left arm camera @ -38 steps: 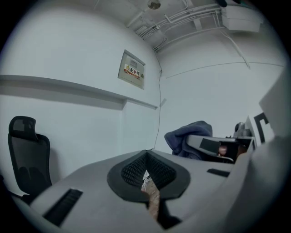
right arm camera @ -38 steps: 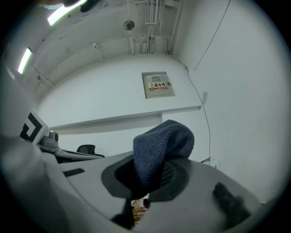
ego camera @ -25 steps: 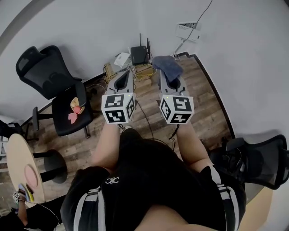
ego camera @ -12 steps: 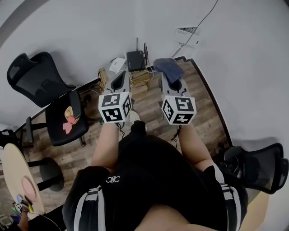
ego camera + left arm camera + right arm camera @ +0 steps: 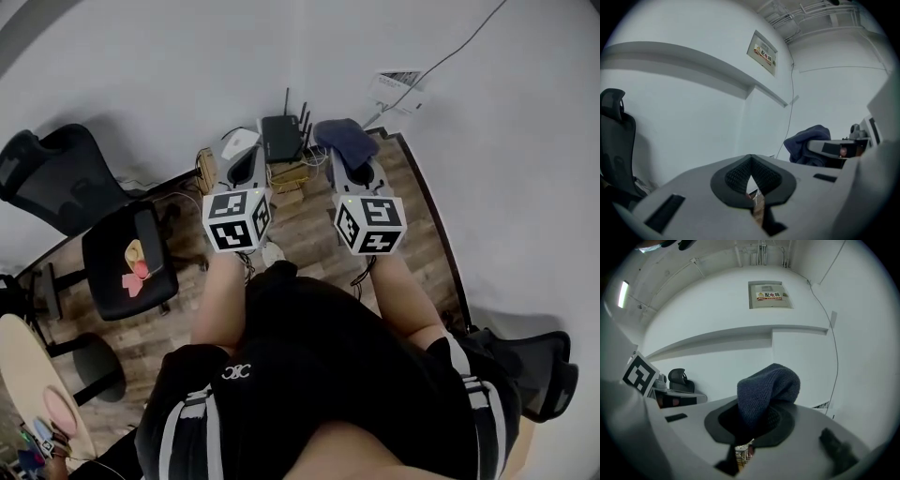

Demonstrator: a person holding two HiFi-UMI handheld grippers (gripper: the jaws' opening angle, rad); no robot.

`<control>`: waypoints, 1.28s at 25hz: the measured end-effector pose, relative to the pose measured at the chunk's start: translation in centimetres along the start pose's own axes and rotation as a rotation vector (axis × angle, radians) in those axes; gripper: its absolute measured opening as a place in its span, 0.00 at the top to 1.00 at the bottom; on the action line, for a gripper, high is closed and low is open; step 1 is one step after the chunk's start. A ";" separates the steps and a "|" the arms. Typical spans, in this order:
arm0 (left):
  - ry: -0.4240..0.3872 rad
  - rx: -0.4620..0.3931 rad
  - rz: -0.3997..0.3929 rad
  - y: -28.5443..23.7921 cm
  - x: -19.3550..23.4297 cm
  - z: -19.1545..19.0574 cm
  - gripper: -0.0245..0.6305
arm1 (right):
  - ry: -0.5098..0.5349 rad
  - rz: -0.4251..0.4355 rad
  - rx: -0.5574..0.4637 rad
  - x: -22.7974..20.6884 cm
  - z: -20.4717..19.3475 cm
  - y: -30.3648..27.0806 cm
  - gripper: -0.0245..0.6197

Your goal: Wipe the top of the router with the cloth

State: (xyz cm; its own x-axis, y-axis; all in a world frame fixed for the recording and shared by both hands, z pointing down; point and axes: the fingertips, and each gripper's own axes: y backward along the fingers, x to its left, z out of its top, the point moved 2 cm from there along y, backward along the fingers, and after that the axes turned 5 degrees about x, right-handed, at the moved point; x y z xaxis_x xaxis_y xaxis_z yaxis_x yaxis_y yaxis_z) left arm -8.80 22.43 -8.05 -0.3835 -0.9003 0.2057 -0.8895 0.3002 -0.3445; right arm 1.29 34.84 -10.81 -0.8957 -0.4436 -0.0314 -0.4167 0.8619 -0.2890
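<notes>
Both arms reach forward and down, pretty much parallel. The bare left forearm (image 5: 217, 300) and right forearm (image 5: 405, 298) run side by side, a little apart. The left gripper (image 5: 246, 157) and right gripper (image 5: 350, 161) point away from the body at about the same level. The left one's jaws are closed, pads meeting at the tips with nothing between them. The right one's jaws are clamped on the cloth (image 5: 766, 390), which bunches up over the tips. The left cube (image 5: 234, 220) and right cube (image 5: 368, 225) both face up toward the head camera.
</notes>
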 end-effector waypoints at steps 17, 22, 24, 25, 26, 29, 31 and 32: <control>0.018 0.055 0.025 -12.6 9.3 3.4 0.95 | 0.052 0.075 0.097 -0.1 1.9 -17.3 0.89; 0.036 0.081 0.037 -13.5 10.3 2.8 0.95 | 0.020 0.065 0.112 -1.1 1.5 -19.1 0.89; 0.047 0.089 0.046 -13.5 10.6 2.2 0.95 | 0.023 0.079 0.128 -1.1 1.0 -19.7 0.89; 0.052 0.089 0.052 -13.6 10.8 2.1 0.95 | 0.027 0.089 0.135 -1.0 0.8 -20.0 0.89; 0.058 0.086 0.060 -13.6 11.1 2.1 0.94 | 0.033 0.101 0.142 -0.9 0.7 -20.4 0.89; 0.069 0.077 0.094 -14.2 11.6 2.4 0.95 | 0.057 0.145 0.165 -0.9 0.5 -21.8 0.89; 0.077 0.073 0.121 -14.8 11.8 2.7 0.95 | 0.070 0.175 0.179 -1.4 0.5 -23.1 0.89; 0.082 0.070 0.135 -15.2 11.9 2.9 0.95 | 0.076 0.189 0.184 -1.7 0.7 -23.8 0.89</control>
State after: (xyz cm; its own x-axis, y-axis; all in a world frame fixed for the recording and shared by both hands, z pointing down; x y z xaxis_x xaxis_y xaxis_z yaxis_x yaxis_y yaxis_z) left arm 0.91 6.18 -3.03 -0.5199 -0.8238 0.2260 -0.8102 0.3916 -0.4361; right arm 12.86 14.89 -4.52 -0.9668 -0.2534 -0.0319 -0.2119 0.8656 -0.4538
